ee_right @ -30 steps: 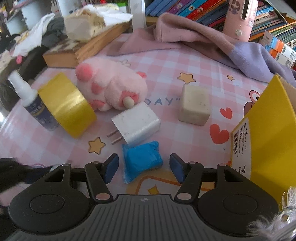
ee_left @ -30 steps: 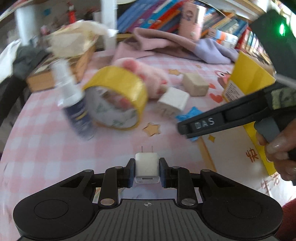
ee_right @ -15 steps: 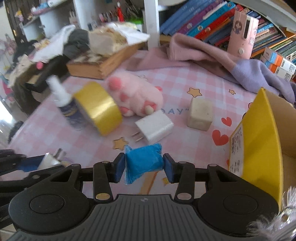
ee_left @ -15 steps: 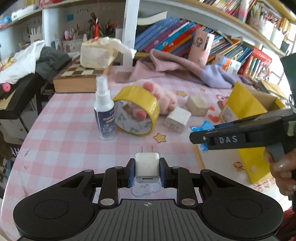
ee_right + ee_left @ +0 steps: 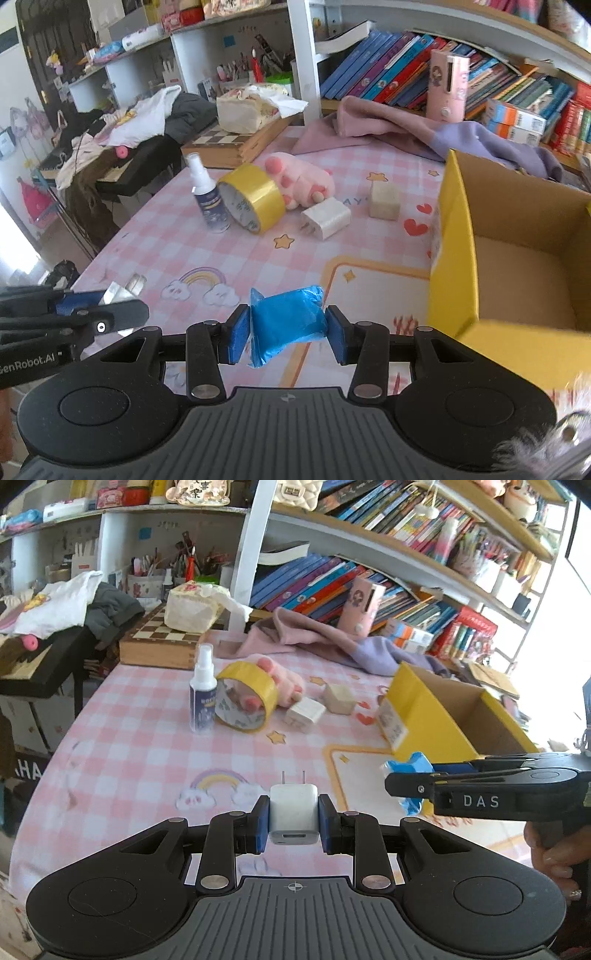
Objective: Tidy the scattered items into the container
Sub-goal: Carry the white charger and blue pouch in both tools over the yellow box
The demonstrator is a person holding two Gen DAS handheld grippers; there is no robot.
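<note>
Both grippers have lifted and pulled back from the pink checked tablecloth (image 5: 122, 760) since a second ago: the clutter now sits farther off and lower in both views, and more shelving shows. In that second the right gripper (image 5: 283, 328) closed its jaws; the crumpled blue plastic-wrapped packet (image 5: 286, 325), which then lay on the cloth between open pads, is now pinched between them and carried clear of the table. The left gripper (image 5: 293, 818) stays clenched on the small white cube charger with two prongs (image 5: 293, 810), as before.

Step in hand: carrying two picked items towards the yellow cardboard box (image 5: 454, 236), open-topped, at the right of the table. As far as its floor shows, it looks empty.

Next move, as I judge it: bring each gripper over the box opening, clear of its near wall, then release. The right is closer, just beside the box's left wall. The grippers are near one another, so they should go one at a time.

Unmoved on the cloth: white spray bottle with dark label (image 5: 202, 698), yellow tape roll (image 5: 245, 698), pink plush paw (image 5: 299, 177), larger white plug adapter (image 5: 327, 218), pale beige block (image 5: 385, 202).
</note>
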